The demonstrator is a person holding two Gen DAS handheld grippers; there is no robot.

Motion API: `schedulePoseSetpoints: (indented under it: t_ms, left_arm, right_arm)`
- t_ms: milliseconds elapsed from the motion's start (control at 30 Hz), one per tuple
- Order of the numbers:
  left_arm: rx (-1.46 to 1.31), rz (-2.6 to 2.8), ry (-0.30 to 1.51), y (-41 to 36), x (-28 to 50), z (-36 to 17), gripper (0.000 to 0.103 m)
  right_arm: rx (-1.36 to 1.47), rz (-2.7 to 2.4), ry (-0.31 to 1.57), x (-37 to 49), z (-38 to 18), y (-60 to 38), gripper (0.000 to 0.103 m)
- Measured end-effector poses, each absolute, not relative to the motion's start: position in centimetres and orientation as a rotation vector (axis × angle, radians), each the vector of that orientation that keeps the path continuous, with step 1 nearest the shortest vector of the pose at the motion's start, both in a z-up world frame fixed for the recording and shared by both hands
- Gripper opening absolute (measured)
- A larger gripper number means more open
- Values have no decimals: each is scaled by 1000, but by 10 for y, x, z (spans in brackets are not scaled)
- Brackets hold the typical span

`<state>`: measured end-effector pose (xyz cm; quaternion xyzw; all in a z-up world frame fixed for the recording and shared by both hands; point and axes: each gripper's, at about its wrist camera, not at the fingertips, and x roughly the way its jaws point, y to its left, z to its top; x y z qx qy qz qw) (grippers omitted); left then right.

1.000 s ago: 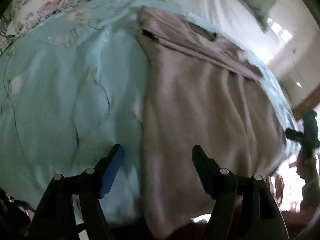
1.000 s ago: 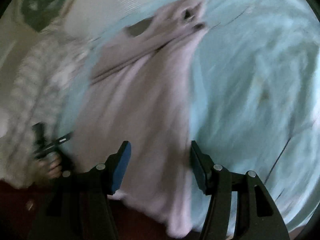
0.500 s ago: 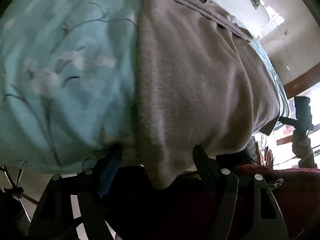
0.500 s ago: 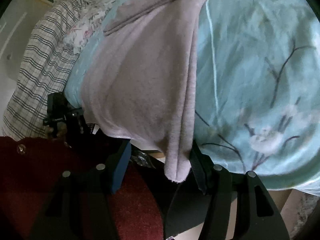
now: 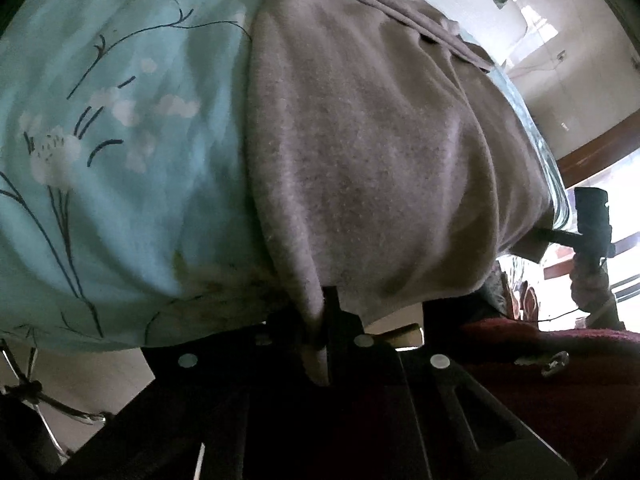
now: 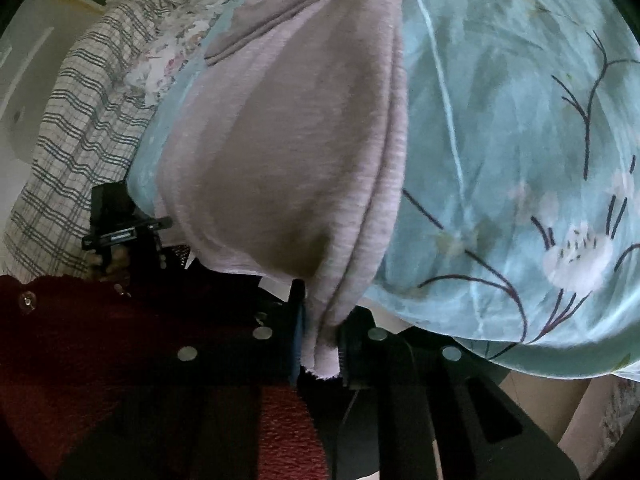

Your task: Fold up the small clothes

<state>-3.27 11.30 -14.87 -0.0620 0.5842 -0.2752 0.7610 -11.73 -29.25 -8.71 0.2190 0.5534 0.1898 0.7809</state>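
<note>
A mauve knit top (image 5: 372, 140) lies flat on a light blue floral bedspread (image 5: 120, 128), its hem hanging over the near bed edge. My left gripper (image 5: 316, 332) is shut on the hem's left corner. My right gripper (image 6: 320, 340) is shut on the hem's right corner of the same top (image 6: 304, 140). Each gripper shows small in the other's view: the right one (image 5: 592, 224) at the far right, the left one (image 6: 116, 224) at the far left.
The blue bedspread (image 6: 520, 160) drops over the bed edge. A plaid cloth (image 6: 72, 152) and a floral pillow (image 6: 168, 52) lie at the far left. A person's dark red garment (image 6: 100, 352) is close below. A wall and wooden trim (image 5: 592, 156) stand at right.
Both grippers dropped to the bed's near edge and closed on the two hem corners of the top; they were open a second ago.
</note>
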Motion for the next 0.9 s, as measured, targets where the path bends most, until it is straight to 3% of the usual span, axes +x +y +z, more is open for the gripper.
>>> schedulePoseSetpoints:
  t_ms: [167,500,900]
  left_arm:
    - [-145,-627,1183,112,-45,-125,3]
    - [-321,-556,803,133,-44,-6,3]
    - [-375,-478,632,116,56,45,3]
  right_arm:
    - [541,476,1113,-122,-66,-289,8]
    - [716,579,758,-126,3,-309,7]
    - [723,463,560,-42,59,-341,7]
